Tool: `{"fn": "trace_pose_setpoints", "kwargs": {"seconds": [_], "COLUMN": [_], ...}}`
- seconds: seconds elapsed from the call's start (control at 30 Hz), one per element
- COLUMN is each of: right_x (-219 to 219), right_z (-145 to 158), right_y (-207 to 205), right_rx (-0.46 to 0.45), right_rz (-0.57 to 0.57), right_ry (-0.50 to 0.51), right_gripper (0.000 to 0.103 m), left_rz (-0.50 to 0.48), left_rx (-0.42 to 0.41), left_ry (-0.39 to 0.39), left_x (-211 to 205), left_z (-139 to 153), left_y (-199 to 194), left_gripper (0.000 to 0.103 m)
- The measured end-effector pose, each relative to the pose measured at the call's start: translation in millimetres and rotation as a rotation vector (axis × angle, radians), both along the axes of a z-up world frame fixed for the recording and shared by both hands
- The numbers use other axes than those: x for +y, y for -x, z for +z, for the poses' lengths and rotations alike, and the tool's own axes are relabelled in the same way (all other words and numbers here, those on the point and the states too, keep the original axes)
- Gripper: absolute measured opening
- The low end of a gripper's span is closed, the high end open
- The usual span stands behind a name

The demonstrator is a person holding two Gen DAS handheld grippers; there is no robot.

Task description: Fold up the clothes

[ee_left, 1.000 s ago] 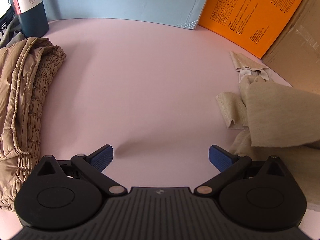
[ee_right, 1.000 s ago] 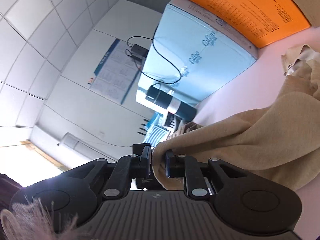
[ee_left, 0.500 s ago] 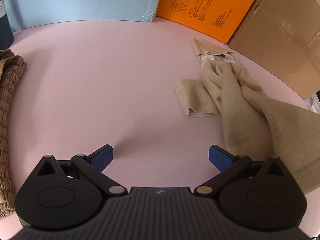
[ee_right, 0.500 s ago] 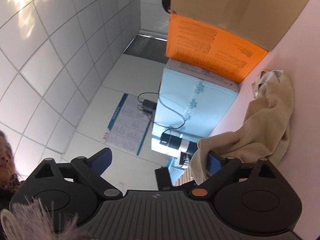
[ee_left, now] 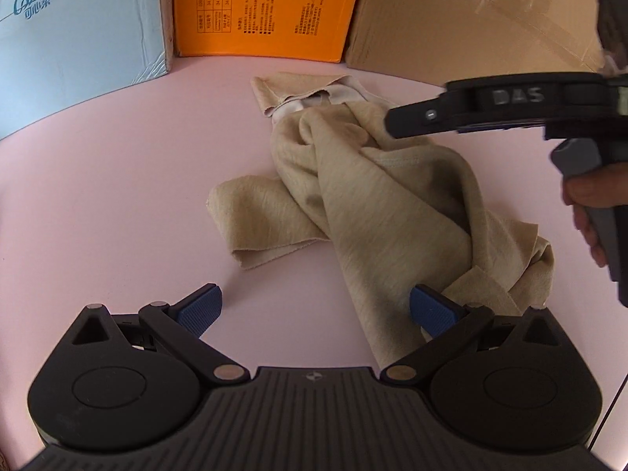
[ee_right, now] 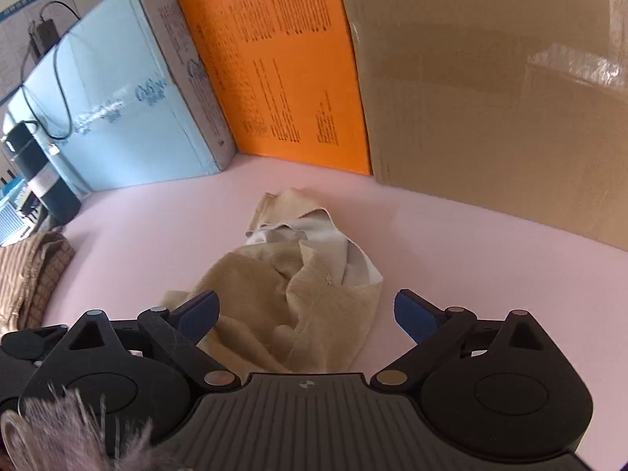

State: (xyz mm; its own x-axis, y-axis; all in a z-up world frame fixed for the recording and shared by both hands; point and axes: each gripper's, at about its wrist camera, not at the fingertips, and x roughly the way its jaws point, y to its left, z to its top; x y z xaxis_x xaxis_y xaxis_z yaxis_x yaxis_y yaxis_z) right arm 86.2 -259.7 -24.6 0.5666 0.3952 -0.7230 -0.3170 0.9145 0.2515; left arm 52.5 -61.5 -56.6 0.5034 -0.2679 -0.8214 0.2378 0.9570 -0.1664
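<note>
A crumpled beige garment (ee_left: 373, 204) lies in a heap on the pink table (ee_left: 117, 196), its pale lining showing at the far end. My left gripper (ee_left: 314, 294) is open just above the table, and a fold of the cloth rests against its right pad (ee_left: 431, 310). In the right wrist view, my right gripper (ee_right: 306, 298) hovers over the same garment (ee_right: 274, 274). Its jaws are wide and closing, with cloth lying below the gap and neither pad pressing on it. A hand (ee_left: 588, 204) holds that gripper at the right edge of the left wrist view.
A light blue box (ee_left: 78, 31), an orange box (ee_left: 267, 8) and a cardboard box (ee_left: 471, 19) stand along the table's far edge. A tan quilted garment (ee_right: 27, 274) and a dark bottle (ee_right: 43, 180) sit at the far left.
My right gripper let go of the beige cloth, opened wide and tipped down to face the table. The left gripper slid right, bringing the dropped garment to its right pad.
</note>
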Motion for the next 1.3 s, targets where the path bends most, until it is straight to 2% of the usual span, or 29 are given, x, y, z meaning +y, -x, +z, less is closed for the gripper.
{"fn": "trace_pose_setpoints", "kwargs": {"seconds": [0.03,0.07,0.1,0.13,0.17,0.23,0.27,0.4,0.5,0.6,0.67,0.73,0.8,0.87,0.9,0.93,0.97,1.0,1.03,1.1,1.17,1.27,1.3], "right_x": [5,7,9,9,10,11,14,21,10,-11,-33,-55,-76,-91,-99,-109,-118,-127,-134,-143,-143,-131,-125], "right_z": [-8,-13,-18,-18,-17,-9,-2,29,60,87,93,84,63,39,25,14,5,-3,-10,-17,-23,-23,-22], "right_y": [-10,-13,-15,-17,-20,-19,-17,-6,-3,7,19,35,53,74,88,102,116,130,142,162,173,173,170], "right_rx": [0.041,0.058,0.070,0.084,0.113,0.140,0.137,0.097,0.021,-0.066,-0.104,-0.088,-0.018,0.068,0.101,0.124,0.141,0.155,0.159,0.134,0.100,0.092,0.083], "right_rz": [-0.006,-0.017,-0.029,-0.038,-0.030,-0.003,0.013,0.055,0.036,0.000,-0.036,-0.095,-0.170,-0.285,-0.359,-0.425,-0.484,-0.542,-0.593,-0.646,-0.670,-0.606,-0.580], "right_ry": [-0.015,-0.034,-0.054,-0.079,-0.135,-0.262,-0.297,-0.432,-0.589,-0.650,-0.660,-0.648,-0.588,-0.422,-0.339,-0.298,-0.299,-0.306,-0.328,-0.391,-0.424,-0.448,-0.450], "right_gripper": [0.059,0.032,0.028,0.019,0.006,0.006,0.006,0.006,0.006,0.006,0.006,0.006,0.007,0.011,0.014,0.022,0.034,0.040,0.050,0.051,0.061,0.066,0.067], "left_rz": [-0.016,-0.038,-0.062,-0.090,-0.107,-0.098,-0.088,0.022,0.090,0.046,-0.046,-0.136,-0.212,-0.246,-0.247,-0.246,-0.234,-0.217,-0.198,-0.165,-0.139,-0.147,-0.165], "left_rx": [-0.016,-0.039,-0.063,-0.077,-0.082,-0.104,-0.121,-0.204,-0.293,-0.358,-0.355,-0.317,-0.256,-0.218,-0.209,-0.204,-0.220,-0.250,-0.282,-0.322,-0.328,-0.295,-0.276], "left_ry": [0.006,0.012,0.023,0.049,0.073,0.087,0.081,0.103,0.114,0.139,0.145,0.150,0.142,0.102,0.069,0.038,0.017,0.005,0.002,0.017,0.032,0.021,0.002], "left_x": [-2,-4,-5,-4,-3,3,9,48,83,107,112,113,110,106,103,101,99,98,95,91,77,39,27], "left_z": [0,0,1,1,1,5,8,37,67,95,102,100,90,76,71,66,63,62,64,64,63,54,49], "left_y": [0,-1,-1,0,1,7,9,25,38,54,69,84,107,122,126,129,129,127,122,100,65,17,6], "left_gripper": [0.101,0.094,0.069,0.038,0.027,0.006,0.004,0.004,0.004,0.004,0.005,0.009,0.011,0.022,0.037,0.056,0.065,0.081,0.085,0.085,0.086,0.092,0.091]}}
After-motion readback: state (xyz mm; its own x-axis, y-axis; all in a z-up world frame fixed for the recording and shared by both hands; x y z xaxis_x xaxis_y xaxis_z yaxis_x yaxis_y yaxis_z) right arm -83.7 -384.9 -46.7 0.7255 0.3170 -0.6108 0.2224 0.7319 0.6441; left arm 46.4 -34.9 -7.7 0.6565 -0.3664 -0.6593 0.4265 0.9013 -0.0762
